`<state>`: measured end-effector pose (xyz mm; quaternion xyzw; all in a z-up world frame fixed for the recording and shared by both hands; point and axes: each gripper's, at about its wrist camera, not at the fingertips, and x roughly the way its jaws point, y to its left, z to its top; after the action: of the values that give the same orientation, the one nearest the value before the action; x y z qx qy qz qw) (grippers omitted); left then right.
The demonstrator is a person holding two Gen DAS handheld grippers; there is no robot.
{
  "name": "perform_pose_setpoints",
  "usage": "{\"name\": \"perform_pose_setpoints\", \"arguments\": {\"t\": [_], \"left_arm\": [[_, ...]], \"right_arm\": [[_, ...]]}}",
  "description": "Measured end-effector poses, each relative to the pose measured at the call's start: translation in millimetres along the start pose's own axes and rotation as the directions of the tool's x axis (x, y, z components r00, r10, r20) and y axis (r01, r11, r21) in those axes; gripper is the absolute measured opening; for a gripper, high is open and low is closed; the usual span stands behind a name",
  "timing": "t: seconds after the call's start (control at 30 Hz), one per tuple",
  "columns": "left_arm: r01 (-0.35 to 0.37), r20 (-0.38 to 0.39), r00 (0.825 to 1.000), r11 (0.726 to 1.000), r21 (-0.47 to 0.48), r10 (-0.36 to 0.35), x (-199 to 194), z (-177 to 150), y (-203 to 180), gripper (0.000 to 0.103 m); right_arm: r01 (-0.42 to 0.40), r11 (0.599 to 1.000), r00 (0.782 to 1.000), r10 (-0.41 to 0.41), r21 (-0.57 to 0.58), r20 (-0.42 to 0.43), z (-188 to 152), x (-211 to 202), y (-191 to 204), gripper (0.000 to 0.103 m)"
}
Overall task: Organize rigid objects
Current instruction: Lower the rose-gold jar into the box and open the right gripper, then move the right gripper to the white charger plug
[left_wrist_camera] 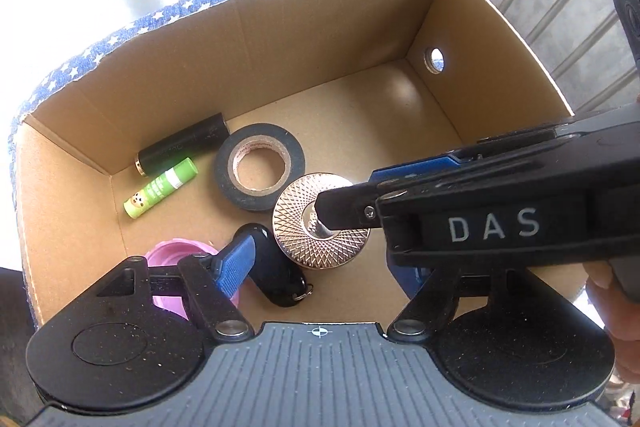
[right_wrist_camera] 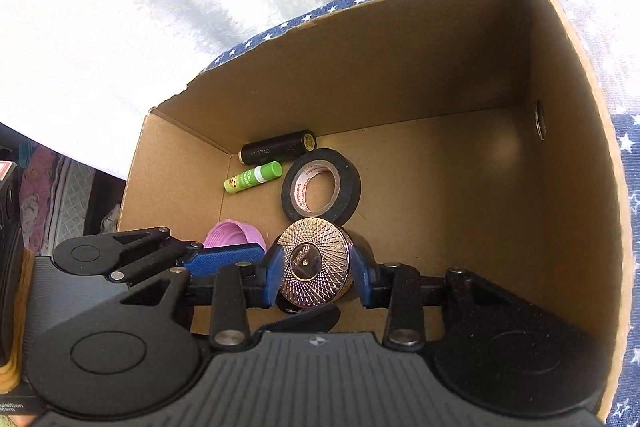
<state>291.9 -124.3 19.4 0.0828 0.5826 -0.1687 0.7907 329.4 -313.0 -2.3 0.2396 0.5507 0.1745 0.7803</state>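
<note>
I look down into an open cardboard box sitting on a blue star-print cloth; one end wall has a round hole.

My right gripper is inside the box, low over the floor. Its blue pads press both sides of a round metal case with a cross-hatched lid, jaws partly closed and gripping it. In the left view the case sits near the middle of the box floor, its edge over the tape roll; whether it rests on the floor I cannot tell.

My left gripper hangs over the near end of the box, jaws wide apart, nothing between the pads. Only its left pad shows clearly; the right gripper's body hides most of the other.

Contents on the floor, in descending size: the tape roll, flat, touching the case; a black key fob beneath the left pad; a pink lid in the near corner, partly hidden; a black tube along the far wall; a green stick just beside it.
</note>
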Motion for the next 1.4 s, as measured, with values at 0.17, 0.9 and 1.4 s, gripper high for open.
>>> {"name": "perform_pose_setpoints", "arguments": {"t": [0.17,0.9,1.4], "left_arm": [[-0.02,0.099,0.995,0.999,0.039,0.016,-38.0,-13.7,-5.0,0.079],[-0.07,0.554,0.832,0.992,0.108,-0.002,-99.0,-212.3,-29.3,0.094],[-0.246,0.605,0.788,0.959,0.137,0.116,-1.8,-214.9,-87.8,0.076]], "right_arm": [[-0.056,0.998,0.988,0.053,0.017,0.146,-25.9,-57.2,-0.9,0.041],[-0.165,0.985,0.833,0.165,-0.047,0.528,-226.6,-117.1,22.9,0.044],[-0.065,0.998,0.911,0.065,-0.015,0.408,-223.9,-49.6,23.3,0.044]]}}
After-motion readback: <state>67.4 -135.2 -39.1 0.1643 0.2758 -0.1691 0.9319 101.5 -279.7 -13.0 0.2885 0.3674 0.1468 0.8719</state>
